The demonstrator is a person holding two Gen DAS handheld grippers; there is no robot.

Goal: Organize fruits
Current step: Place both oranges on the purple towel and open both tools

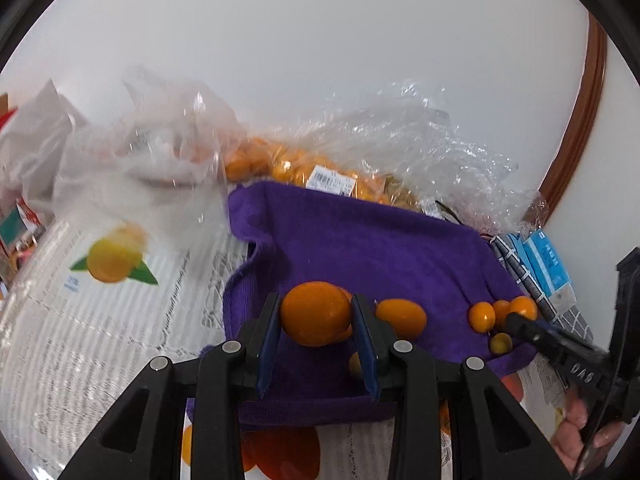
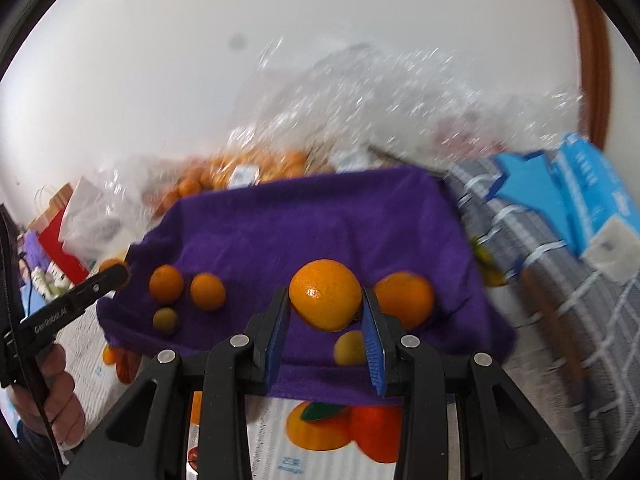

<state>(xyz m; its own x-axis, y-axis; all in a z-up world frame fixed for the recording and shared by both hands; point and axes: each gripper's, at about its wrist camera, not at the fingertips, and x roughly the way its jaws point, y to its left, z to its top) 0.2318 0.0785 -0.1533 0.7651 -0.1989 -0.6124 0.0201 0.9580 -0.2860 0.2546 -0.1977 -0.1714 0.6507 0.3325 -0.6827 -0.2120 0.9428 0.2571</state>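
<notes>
While the purple towel (image 1: 360, 240) covers the surface, w/ the clear fruit bag (image 1: 400, 140) behind it, I hold one orange fruit per side: left jaws clamp a kumquat (image 1: 316, 312), right jaws clamp another (image 2: 325, 294), both above the towel. Risk: round skin slips from the pads; loose kumquats (image 2: 188, 288) roll if bumped.

Ahead of me a plain white wall (image 1: 320, 60) rises behind everything, edged on the right by a curved brown wooden frame (image 1: 584, 120). A grey checked cloth (image 2: 560, 280) lies to my right — a light-blue cardboard box (image 2: 592, 200) rests on it.
</notes>
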